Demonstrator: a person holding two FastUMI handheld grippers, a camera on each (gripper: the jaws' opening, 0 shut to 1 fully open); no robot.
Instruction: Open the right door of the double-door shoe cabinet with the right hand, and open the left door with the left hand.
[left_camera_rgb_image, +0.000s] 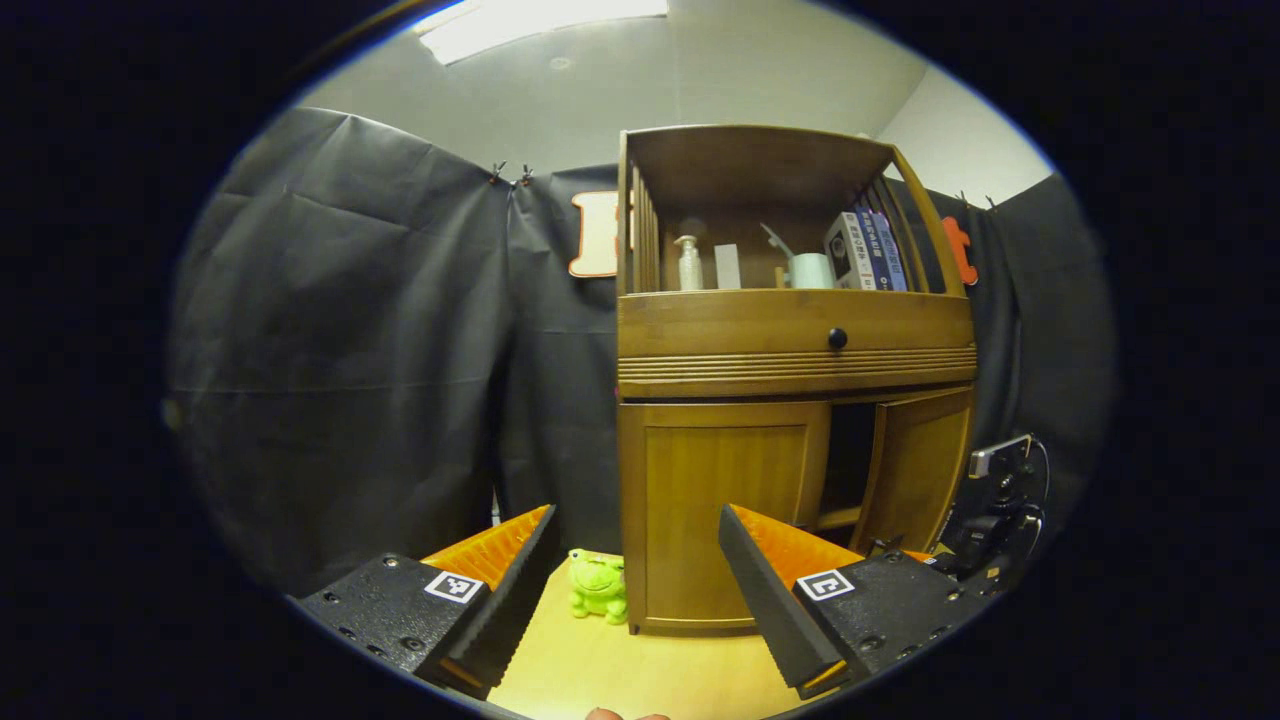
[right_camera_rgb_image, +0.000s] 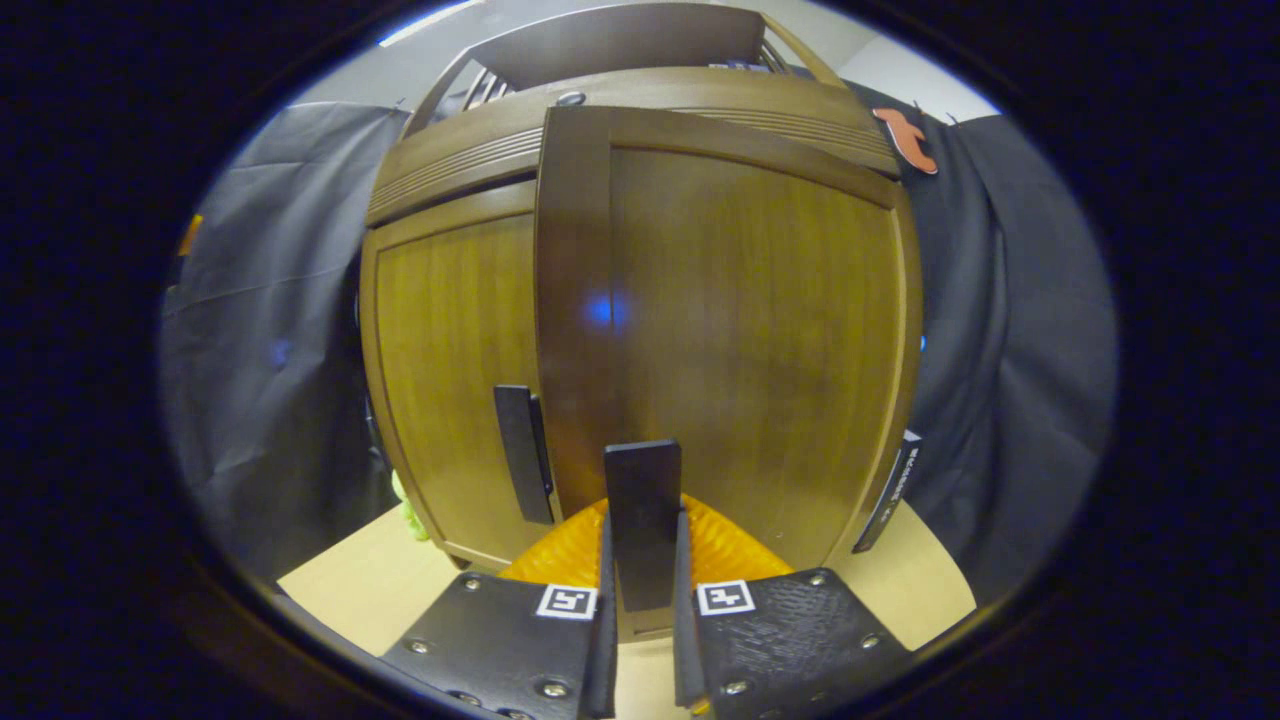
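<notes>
Left gripper view is looking across the table (left_camera_rgb_image: 640, 670) at the shoe cabinet (left_camera_rgb_image: 795, 380), which is standing upright on the wood surface in front of the black cloth wall. The left tongs (left_camera_rgb_image: 632, 600) are hanging wide apart, holding nothing, well short of the cabinet front. The left door (left_camera_rgb_image: 725, 510) is sitting flush and closed, while the right door (left_camera_rgb_image: 915, 470) is standing ajar with a dark gap showing between the 2 doors. The right tongs (left_camera_rgb_image: 995, 510) are showing low at the right door's outer edge. A green frog toy (left_camera_rgb_image: 597, 586) is sitting on the table just beside the cabinet's left foot. On the open top shelf, a pump bottle (left_camera_rgb_image: 689, 263), a white cup (left_camera_rgb_image: 812, 270) and some books (left_camera_rgb_image: 868, 250) are standing.

Right gripper view is sitting very near the right door (right_camera_rgb_image: 740, 330), whose face is angling out ahead of the left door (right_camera_rgb_image: 450, 370). The right tongs (right_camera_rgb_image: 643, 610) are pressing narrow on both sides of the right door's dark handle (right_camera_rgb_image: 643, 520). The left door's handle (right_camera_rgb_image: 525, 452) is hanging untouched just beside it.
</notes>
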